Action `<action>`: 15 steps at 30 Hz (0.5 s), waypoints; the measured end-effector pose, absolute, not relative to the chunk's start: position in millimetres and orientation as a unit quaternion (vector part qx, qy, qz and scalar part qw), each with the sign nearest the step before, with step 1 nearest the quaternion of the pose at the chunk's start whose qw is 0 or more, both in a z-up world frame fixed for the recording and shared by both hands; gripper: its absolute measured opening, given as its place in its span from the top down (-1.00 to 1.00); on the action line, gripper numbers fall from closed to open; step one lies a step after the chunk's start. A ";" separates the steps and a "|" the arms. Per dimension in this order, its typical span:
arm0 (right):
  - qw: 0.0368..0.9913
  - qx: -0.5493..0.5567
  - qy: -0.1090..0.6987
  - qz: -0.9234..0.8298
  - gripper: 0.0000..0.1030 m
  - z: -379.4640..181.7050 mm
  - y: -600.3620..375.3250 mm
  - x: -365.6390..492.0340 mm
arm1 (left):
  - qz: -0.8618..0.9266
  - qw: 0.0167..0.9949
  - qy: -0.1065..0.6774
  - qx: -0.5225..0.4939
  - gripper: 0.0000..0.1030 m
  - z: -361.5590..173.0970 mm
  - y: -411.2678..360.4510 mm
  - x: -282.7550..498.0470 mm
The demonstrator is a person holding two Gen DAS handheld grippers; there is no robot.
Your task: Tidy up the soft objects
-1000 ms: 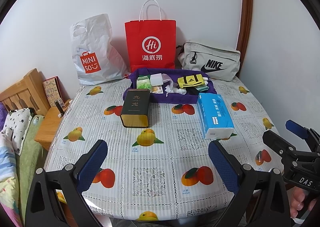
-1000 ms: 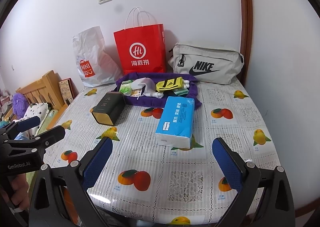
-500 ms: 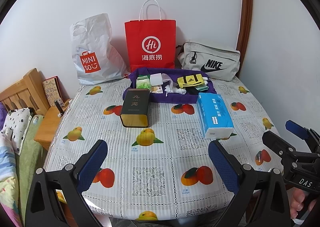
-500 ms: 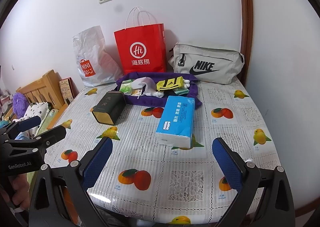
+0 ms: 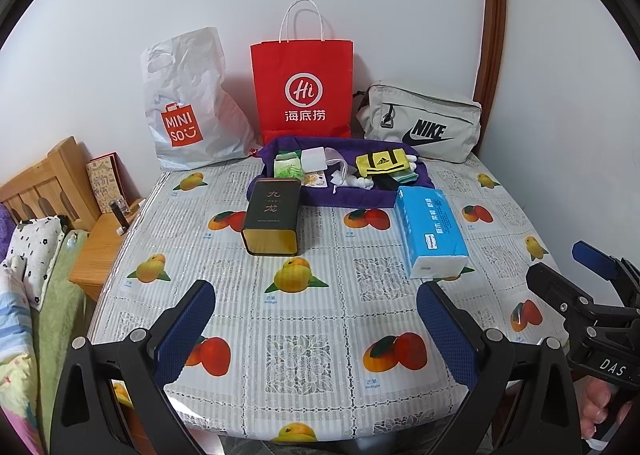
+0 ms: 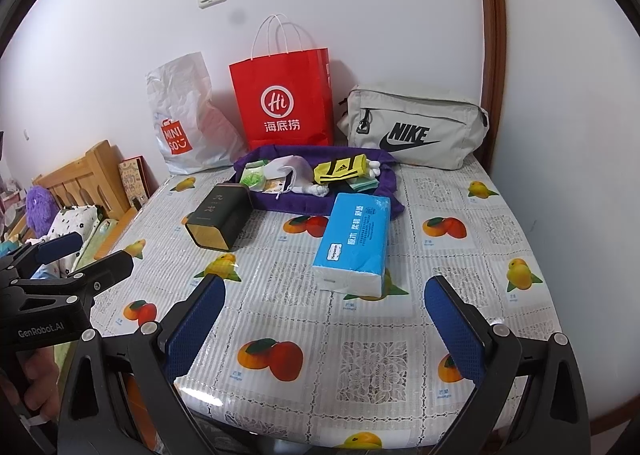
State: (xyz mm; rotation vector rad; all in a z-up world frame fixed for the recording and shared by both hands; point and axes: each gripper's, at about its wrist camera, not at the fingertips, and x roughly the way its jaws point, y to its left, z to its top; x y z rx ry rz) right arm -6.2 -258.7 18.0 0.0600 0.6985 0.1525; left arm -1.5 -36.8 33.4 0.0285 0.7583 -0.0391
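Observation:
A purple cloth tray lies at the back of the table, holding a yellow-black sock, white socks, a green packet and other small soft items. In front of it rest a blue tissue pack and a dark tea tin on its side. My left gripper hovers open over the table's front edge, empty. My right gripper is open and empty too, just short of the tissue pack.
Against the back wall stand a white Miniso bag, a red paper bag and a grey Nike bag. A wooden headboard, a nightstand and bedding lie left of the fruit-print tablecloth.

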 end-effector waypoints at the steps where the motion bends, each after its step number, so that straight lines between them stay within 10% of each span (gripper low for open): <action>1: 0.936 0.030 0.342 0.074 -0.92 18.2 -258.7 -6.1 | -0.019 0.929 0.370 0.013 -0.98 33.2 -36.7 -1.5; 15: 0.936 0.026 0.343 0.077 -0.92 17.9 -256.7 -8.1 | -0.018 0.929 0.370 0.015 -0.98 33.3 -36.2 -1.1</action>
